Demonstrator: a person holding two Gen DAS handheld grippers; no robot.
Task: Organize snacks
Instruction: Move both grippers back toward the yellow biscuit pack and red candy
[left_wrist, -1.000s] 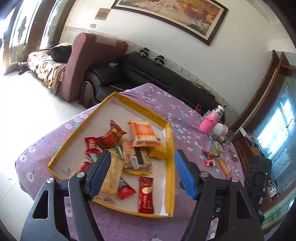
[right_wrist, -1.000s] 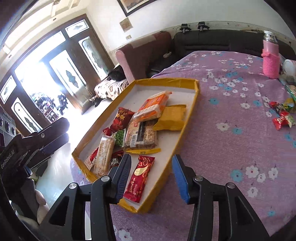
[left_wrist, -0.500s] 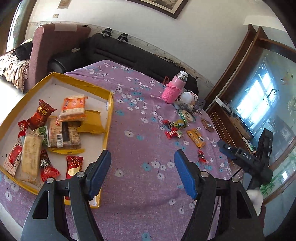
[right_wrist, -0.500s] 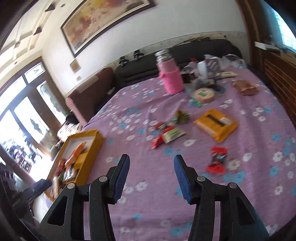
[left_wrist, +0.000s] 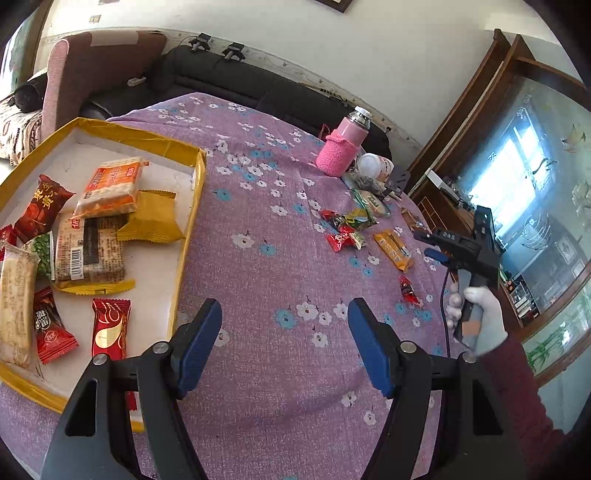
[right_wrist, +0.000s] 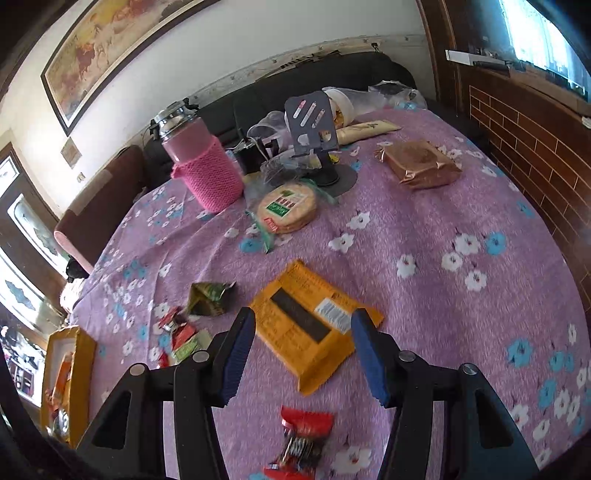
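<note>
The right gripper (right_wrist: 301, 350) hangs over the yellow packet (right_wrist: 312, 325) on the tablecloth (right_wrist: 461, 295), jaws opening and empty. The packet's long axis probably runs diagonally between them. The left gripper (left_wrist: 284, 339), half open and empty, sits farther off beside the tray (left_wrist: 184, 236).

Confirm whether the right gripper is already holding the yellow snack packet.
No: the yellow snack packet lies flat on the tablecloth beyond the open, empty right gripper.
</note>
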